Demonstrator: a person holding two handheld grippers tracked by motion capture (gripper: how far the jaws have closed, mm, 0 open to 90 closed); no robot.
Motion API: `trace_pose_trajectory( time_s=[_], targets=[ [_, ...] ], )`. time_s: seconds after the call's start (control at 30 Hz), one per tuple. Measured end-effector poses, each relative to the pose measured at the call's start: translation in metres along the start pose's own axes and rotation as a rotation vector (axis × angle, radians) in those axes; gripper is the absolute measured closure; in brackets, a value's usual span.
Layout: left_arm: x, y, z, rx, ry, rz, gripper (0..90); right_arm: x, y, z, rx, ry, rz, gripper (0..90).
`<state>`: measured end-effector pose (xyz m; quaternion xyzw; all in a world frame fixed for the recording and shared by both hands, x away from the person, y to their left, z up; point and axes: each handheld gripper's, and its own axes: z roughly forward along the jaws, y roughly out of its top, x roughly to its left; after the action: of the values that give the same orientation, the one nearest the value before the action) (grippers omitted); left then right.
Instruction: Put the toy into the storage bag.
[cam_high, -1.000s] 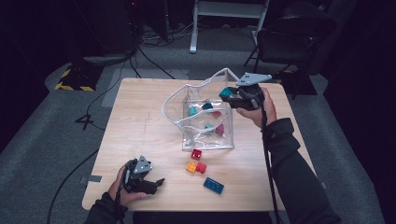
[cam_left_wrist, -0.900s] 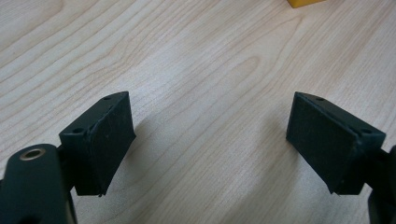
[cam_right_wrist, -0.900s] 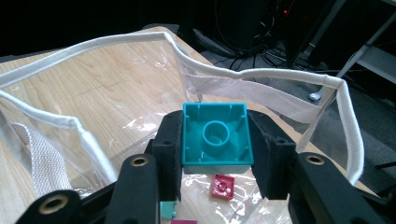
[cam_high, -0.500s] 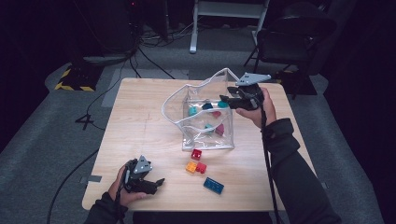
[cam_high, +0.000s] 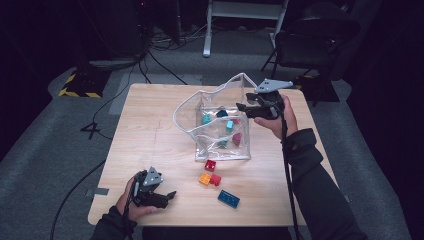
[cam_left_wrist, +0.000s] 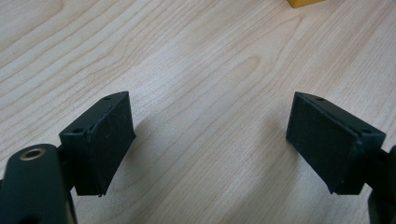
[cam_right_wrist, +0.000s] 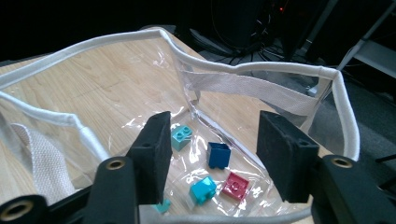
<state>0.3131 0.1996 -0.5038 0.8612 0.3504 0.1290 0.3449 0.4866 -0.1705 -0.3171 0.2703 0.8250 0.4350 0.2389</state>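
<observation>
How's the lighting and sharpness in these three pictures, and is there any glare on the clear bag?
High view: the table is lit, the room around it is dark, and the picture is rather soft. Left gripper view: even light, sharp wood grain, soft shadows beside the jaws. Right gripper view: glare streaks on the clear bag, the bricks inside are sharp, the background is dark.

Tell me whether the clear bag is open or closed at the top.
Open. The clear bag has its white rim spread wide, and the right gripper view looks straight down through the mouth at loose bricks on its bottom.
</observation>
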Motion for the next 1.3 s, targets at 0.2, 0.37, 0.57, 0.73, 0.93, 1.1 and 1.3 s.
trace_pose_trajectory(
  time_s=[0.2,0.37,0.57,0.73,0.93,1.1,1.3],
  targets=[
    [0.000,0.000,0.000,0.000,0.000,0.000,15.3,0.004,-0.002,-0.007,-0.026,0.010,-0.009,42.0],
    [0.000,0.000,0.000,0.000,0.000,0.000,15.3,0.009,-0.004,-0.012,-0.038,0.025,-0.021,39.1],
    [0.000,0.000,0.000,0.000,0.000,0.000,15.3,0.016,-0.005,-0.021,-0.049,0.044,-0.038,32.8],
    [0.000,0.000,0.000,0.000,0.000,0.000,15.3,0.023,-0.010,-0.027,-0.055,0.052,-0.051,26.6],
    [0.000,0.000,0.000,0.000,0.000,0.000,15.3,0.031,-0.017,-0.035,-0.070,0.067,-0.064,25.0],
    [0.000,0.000,0.000,0.000,0.000,0.000,15.3,0.041,-0.028,-0.041,-0.070,0.092,-0.083,24.5],
    [0.000,0.000,0.000,0.000,0.000,0.000,15.3,0.052,-0.047,-0.045,-0.076,0.109,-0.093,24.1]
  ],
)
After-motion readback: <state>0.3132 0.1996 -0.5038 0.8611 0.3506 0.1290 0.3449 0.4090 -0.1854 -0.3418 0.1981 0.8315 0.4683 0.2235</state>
